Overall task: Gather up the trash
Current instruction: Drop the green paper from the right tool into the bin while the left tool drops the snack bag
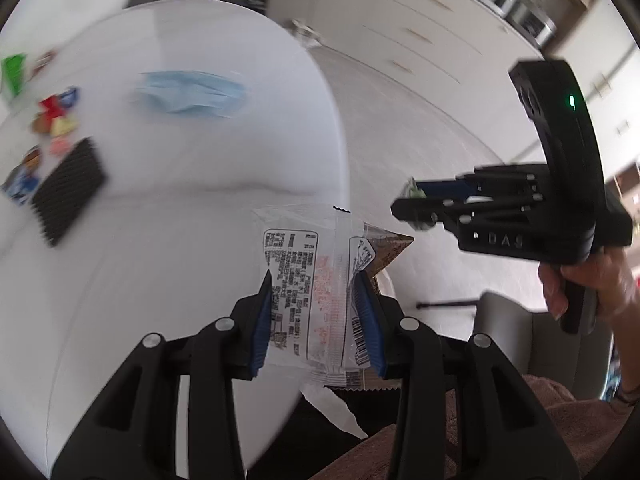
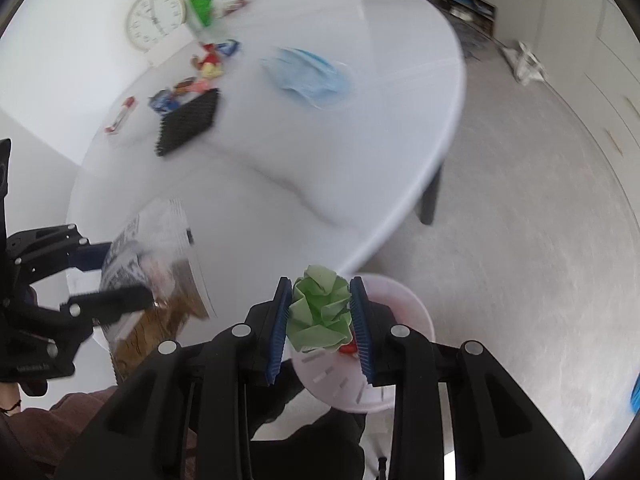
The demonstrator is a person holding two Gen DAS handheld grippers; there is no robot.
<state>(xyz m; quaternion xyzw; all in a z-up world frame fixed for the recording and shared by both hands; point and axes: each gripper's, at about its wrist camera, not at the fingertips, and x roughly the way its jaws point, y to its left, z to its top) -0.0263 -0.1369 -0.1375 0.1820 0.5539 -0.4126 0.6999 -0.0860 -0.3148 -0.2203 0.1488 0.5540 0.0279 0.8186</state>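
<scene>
My left gripper (image 1: 316,316) is shut on a clear printed snack wrapper (image 1: 308,280) and holds it over the near edge of the white round table (image 1: 180,240). The wrapper also shows in the right wrist view (image 2: 156,264). My right gripper (image 2: 320,316) is shut on a crumpled green paper ball (image 2: 320,308), above a pale pink bin (image 2: 404,312) on the floor beside the table. The right gripper shows in the left wrist view (image 1: 416,210), off the table's edge. On the table lie a blue face mask (image 2: 308,76), small colourful wrappers (image 2: 208,64) and a black ridged piece (image 2: 188,122).
A round clock (image 2: 157,18) and a green item (image 2: 202,8) stand at the table's far side. A red-and-white tube (image 2: 120,114) lies near the left edge. Grey carpet (image 2: 520,220) and white drawers (image 1: 432,32) lie beyond. A table leg (image 2: 430,196) stands at right.
</scene>
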